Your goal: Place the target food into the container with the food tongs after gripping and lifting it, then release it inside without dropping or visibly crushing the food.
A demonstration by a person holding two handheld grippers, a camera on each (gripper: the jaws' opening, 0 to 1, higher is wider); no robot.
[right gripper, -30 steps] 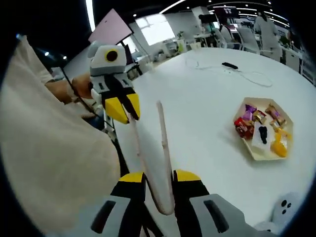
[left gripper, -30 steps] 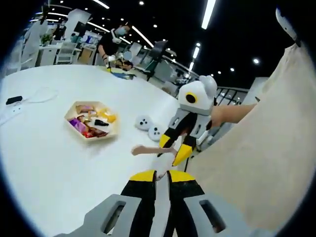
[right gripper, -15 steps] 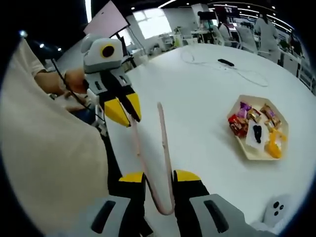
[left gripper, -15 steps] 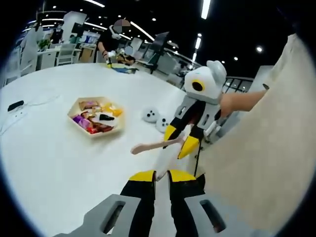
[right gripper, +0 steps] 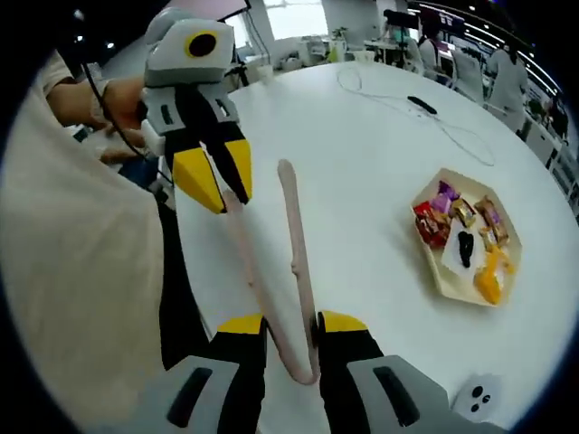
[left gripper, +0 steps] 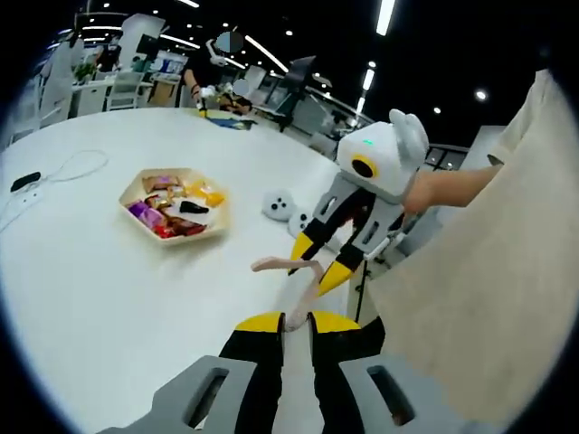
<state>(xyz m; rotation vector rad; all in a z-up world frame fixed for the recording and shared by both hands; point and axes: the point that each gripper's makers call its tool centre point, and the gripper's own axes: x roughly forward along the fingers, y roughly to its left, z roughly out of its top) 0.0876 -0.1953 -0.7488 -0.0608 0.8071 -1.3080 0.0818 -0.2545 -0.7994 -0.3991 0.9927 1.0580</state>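
While both grippers hover above the white round table (left gripper: 109,298), they share one tool: a pair of pale pink food tongs (right gripper: 291,271). The right gripper (right gripper: 289,327) has its jaws closed narrow on the hinge end of the tongs, whose two arms run forward from between the yellow jaw tips. The left gripper (right gripper: 213,176) enters the right gripper view from the upper left, and its yellow-tipped jaws close on the left arm of the tongs near that arm's far end. The right arm of the tongs stands free.

Seen from the left gripper view, the left gripper (left gripper: 297,323) has its jaws drawn close together around the thin pink arm. The right gripper (left gripper: 319,262) hangs opposite it, with the other tong arm projecting to the left.

The hexagonal container (right gripper: 446,276) lies well apart from the tongs on the table. It holds wrapped sweets (right gripper: 432,221), a black piece (right gripper: 465,246) and a yellow piece (right gripper: 489,274). Two white controllers (left gripper: 288,210) lie beyond the container. A black device with a white cable (left gripper: 54,174) lies at the table's far side.
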